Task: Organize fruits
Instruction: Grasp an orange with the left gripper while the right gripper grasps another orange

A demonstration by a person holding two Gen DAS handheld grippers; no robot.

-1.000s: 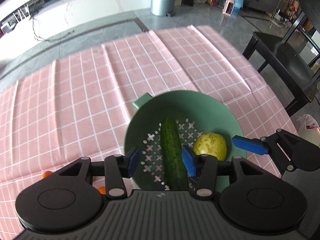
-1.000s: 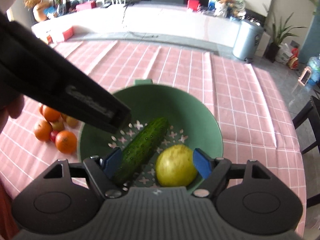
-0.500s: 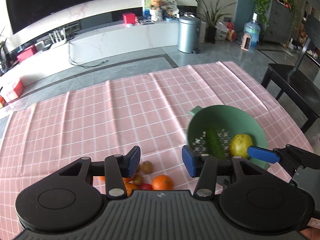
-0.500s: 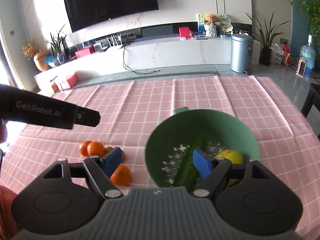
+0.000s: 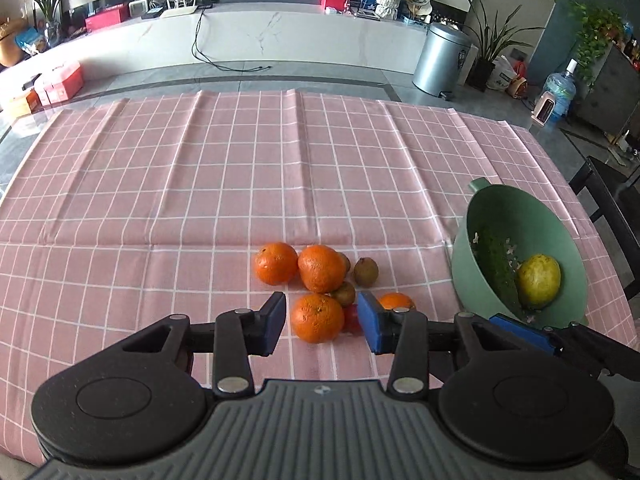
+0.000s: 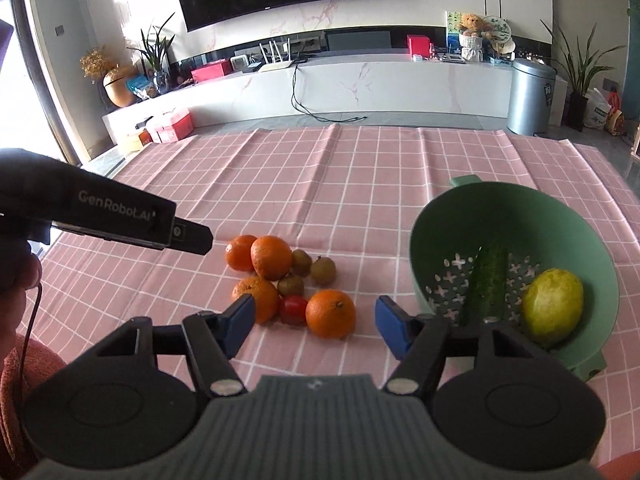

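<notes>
Both claws now off colander [image 6: 508, 216], over bumpy-skinned oranges [image 6: 330, 313].

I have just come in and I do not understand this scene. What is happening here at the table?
A person holds a two-finger gripper in each hand and is sorting fruit on a pink checked tablecloth. A cucumber and a yellow-green fruit already lie in the green colander. Oranges, small brown fruits and a red one sit in a pile beside it. The left gripper frames one orange, the right gripper another orange; both jaws are closing, nothing gripped yet.
</notes>
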